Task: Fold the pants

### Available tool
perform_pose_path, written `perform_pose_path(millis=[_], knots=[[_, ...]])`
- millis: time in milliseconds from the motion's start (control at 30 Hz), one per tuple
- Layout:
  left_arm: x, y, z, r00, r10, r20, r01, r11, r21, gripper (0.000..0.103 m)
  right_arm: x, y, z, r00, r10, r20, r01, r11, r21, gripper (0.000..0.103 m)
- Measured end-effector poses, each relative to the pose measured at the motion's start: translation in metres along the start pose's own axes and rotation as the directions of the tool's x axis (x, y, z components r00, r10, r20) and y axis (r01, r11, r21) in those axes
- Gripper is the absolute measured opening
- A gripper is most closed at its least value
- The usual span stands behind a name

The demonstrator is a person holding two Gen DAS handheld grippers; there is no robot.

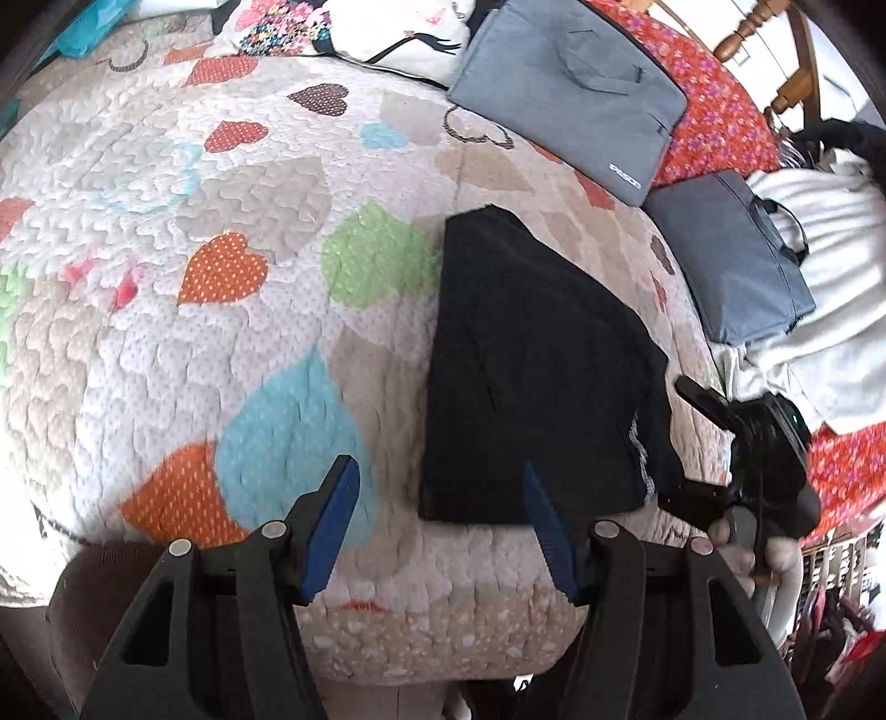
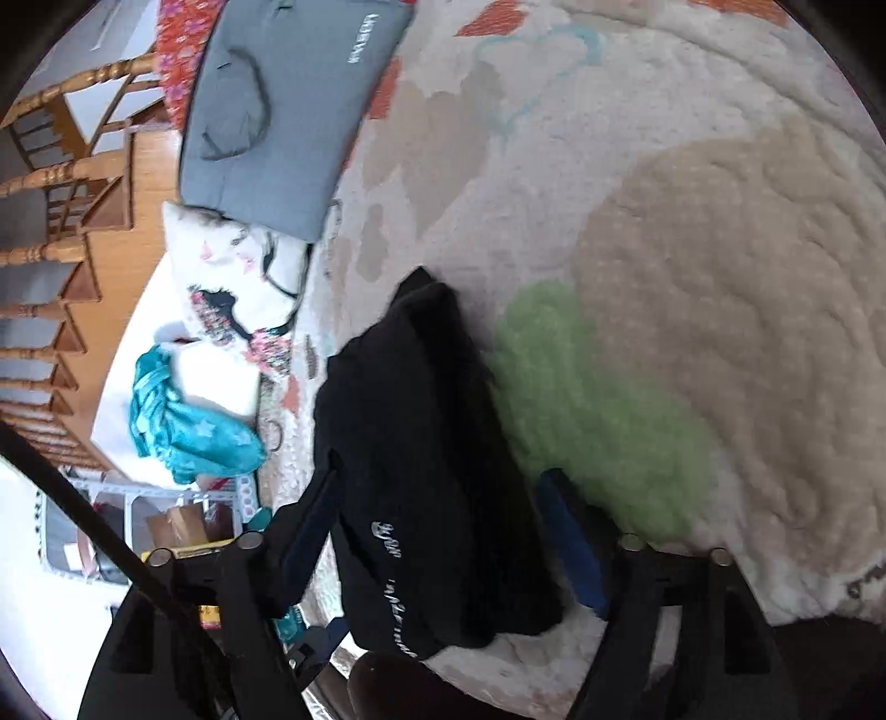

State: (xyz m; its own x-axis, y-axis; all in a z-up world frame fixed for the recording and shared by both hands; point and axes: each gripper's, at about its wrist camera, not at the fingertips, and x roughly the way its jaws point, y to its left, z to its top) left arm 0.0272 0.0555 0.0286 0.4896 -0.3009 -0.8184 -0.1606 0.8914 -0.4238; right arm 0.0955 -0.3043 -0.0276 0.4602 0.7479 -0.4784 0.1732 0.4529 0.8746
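The black pants [image 1: 526, 365] lie folded into a compact wedge on the heart-patterned quilt [image 1: 166, 277]. My left gripper [image 1: 440, 493] is open and empty, hovering above the quilt at the folded pants' near left corner. My right gripper [image 1: 681, 437] shows at the pants' right edge in the left wrist view, jaws spread. In the right wrist view the pants [image 2: 421, 443] with white lettering lie between the open right gripper's [image 2: 437, 487] blue fingers [image 2: 570, 543], which are not closed on the cloth.
Two grey laptop bags [image 1: 576, 94] [image 1: 736, 255] lie on the bed's far right. A white printed pillow [image 1: 404, 27] and teal cloth [image 2: 188, 421] lie beyond. A white garment [image 1: 819, 266] sits right. A wooden chair [image 2: 50, 221] stands off the bed.
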Motion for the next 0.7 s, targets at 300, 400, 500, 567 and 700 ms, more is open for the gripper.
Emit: perform_pose_path(millis=[300, 400, 500, 567, 700], knots=[[0.046, 0.014, 0.052, 0.997, -0.078, -0.013, 0.077, 0.992, -0.097, 0.060, 0.023, 0.015, 0.005, 0.991, 0.106, -0.079, -0.114, 0.988, -0.105, 0.089], [0.062, 0.014, 0.061, 0.994, -0.106, -0.029, 0.102, 0.989, -0.103, 0.060, 0.025, 0.015, 0.005, 0.987, 0.128, -0.096, -0.139, 0.984, -0.116, 0.089], [0.074, 0.012, 0.067, 0.989, -0.138, -0.049, 0.132, 0.986, -0.106, 0.060, 0.023, 0.015, 0.001, 0.988, 0.131, -0.081, -0.140, 0.983, -0.118, 0.087], [0.079, 0.010, 0.072, 0.986, -0.153, -0.062, 0.147, 0.984, -0.099, 0.060, 0.016, 0.020, -0.005, 0.992, 0.117, -0.050, -0.123, 0.981, -0.148, 0.084], [0.084, 0.008, 0.078, 0.976, -0.197, -0.093, 0.189, 0.978, -0.093, 0.060, 0.008, 0.046, -0.012, 0.999, 0.037, 0.000, -0.036, 0.960, -0.277, 0.083]])
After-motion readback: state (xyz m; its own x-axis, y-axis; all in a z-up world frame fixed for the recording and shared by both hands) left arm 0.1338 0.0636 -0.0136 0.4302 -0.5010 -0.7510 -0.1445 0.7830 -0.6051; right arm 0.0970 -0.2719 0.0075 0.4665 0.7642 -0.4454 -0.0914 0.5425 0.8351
